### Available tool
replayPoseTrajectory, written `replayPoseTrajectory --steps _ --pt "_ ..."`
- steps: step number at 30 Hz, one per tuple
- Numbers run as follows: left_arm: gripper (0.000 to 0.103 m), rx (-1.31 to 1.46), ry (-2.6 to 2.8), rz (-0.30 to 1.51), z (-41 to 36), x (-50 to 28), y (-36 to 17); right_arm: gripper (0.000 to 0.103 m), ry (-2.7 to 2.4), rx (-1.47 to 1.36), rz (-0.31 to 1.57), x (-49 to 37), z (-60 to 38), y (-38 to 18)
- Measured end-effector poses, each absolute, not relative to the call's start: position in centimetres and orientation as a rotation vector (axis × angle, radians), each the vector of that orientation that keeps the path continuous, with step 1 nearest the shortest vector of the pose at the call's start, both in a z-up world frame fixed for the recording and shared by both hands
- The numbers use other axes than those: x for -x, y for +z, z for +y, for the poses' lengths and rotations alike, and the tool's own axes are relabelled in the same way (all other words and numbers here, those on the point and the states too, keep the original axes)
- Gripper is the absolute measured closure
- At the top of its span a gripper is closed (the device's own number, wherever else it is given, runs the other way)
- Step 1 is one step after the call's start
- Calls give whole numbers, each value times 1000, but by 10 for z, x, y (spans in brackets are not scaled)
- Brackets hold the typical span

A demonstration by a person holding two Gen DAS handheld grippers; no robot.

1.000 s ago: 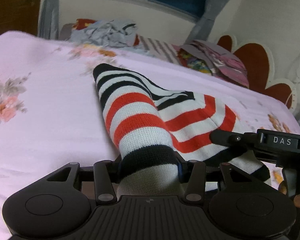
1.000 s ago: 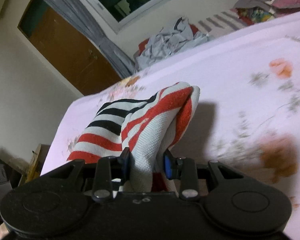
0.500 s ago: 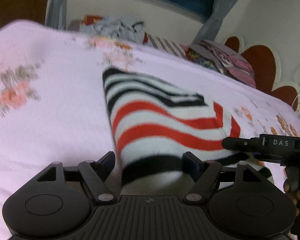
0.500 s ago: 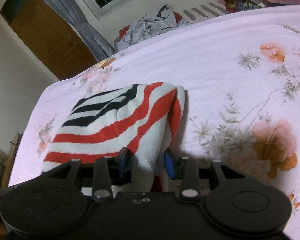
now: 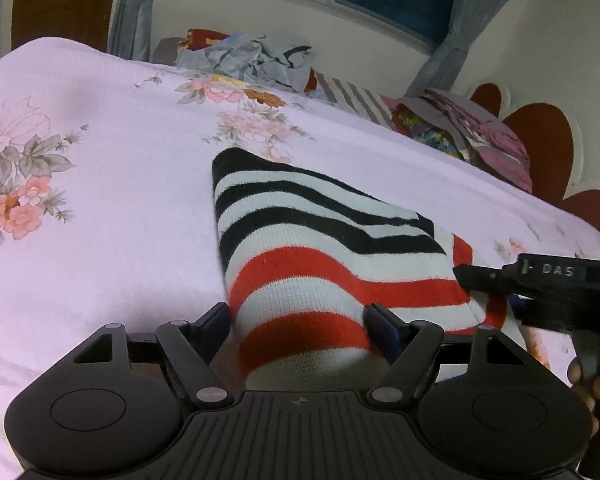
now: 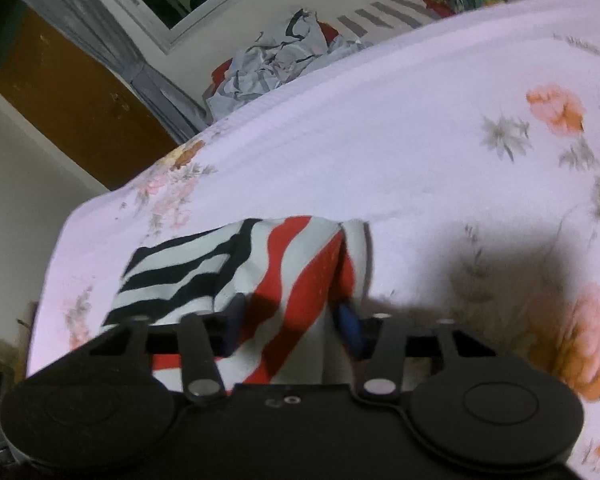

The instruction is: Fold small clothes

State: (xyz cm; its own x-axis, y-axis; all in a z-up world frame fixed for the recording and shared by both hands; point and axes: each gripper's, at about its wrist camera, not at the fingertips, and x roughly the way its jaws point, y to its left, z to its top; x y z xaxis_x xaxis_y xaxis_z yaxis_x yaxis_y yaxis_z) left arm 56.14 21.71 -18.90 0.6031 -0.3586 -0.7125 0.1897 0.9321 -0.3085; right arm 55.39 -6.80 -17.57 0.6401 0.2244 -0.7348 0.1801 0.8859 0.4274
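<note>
A small knit garment (image 5: 320,248) with black, white and red stripes lies folded on the pink floral bedsheet (image 5: 100,208). My left gripper (image 5: 300,320) is open, its fingers spread on both sides of the garment's near edge. My right gripper (image 6: 288,320) is open too, with the garment's (image 6: 260,264) red-striped end between its parted fingers. The right gripper also shows in the left wrist view (image 5: 540,280), at the garment's right end, with a hand behind it.
A heap of grey crumpled clothes (image 5: 252,60) lies at the far edge of the bed. A stack of colourful folded clothes (image 5: 472,136) lies at the far right by the headboard (image 5: 540,140). A brown door (image 6: 72,100) is at left.
Both grippers have opened and let go of the garment. The garment has dropped from a raised tent shape to lie flatter on the bed.
</note>
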Motion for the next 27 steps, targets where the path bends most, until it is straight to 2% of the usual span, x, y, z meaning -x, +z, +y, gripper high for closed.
replayPoseTrajectory --steps 3,5,10,18,27 --pt "28 201 -324 867 216 -562 -190 78 -24 -318 867 -556 -59 -175" --pt "28 192 -320 864 214 -560 -188 74 -39 -255 877 -559 -53 -178" --pt "28 154 -340 838 217 -543 -175 74 -31 -215 859 -547 -46 -158" --pt "28 147 -371 832 242 -485 -165 72 90 -164 763 -467 -20 -114" --pt "29 163 -388 884 242 -460 -187 79 32 -48 816 -418 -5 -135"
